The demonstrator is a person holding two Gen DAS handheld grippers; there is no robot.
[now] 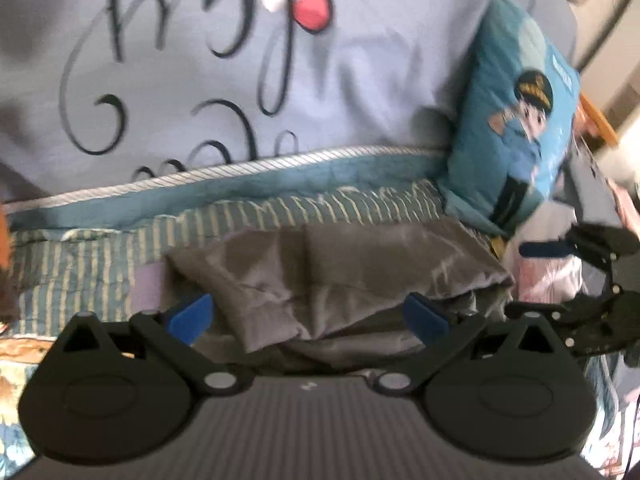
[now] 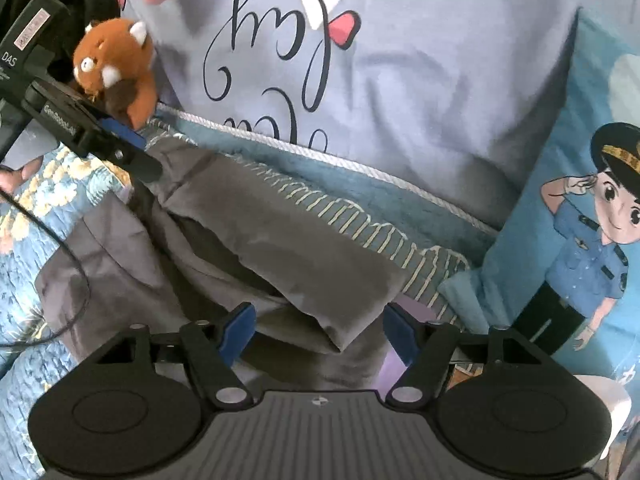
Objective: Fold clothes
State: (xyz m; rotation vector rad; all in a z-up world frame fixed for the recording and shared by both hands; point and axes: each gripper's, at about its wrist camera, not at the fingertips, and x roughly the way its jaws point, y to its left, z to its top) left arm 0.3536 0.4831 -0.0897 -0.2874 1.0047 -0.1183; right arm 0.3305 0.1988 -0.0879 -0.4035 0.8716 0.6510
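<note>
A grey garment [image 1: 340, 268] lies crumpled and partly folded on the bed, also in the right wrist view as the grey garment [image 2: 280, 240]. My left gripper [image 1: 308, 318] is open, its blue pads wide apart on either side of a folded grey edge. My right gripper [image 2: 320, 334] is open too, with a grey corner lying between its pads. In the left wrist view the right gripper [image 1: 532, 280] shows at the garment's right end. In the right wrist view the left gripper [image 2: 136, 148] sits at the garment's far left end.
A person in a light blue shirt [image 2: 400, 80] with script lettering stands close behind the bed. A striped teal bedspread [image 1: 120, 248] lies under the garment. A blue pillow [image 2: 580, 220] with a cartoon officer stands on the right. A brown plush toy [image 2: 116, 64] sits at the upper left.
</note>
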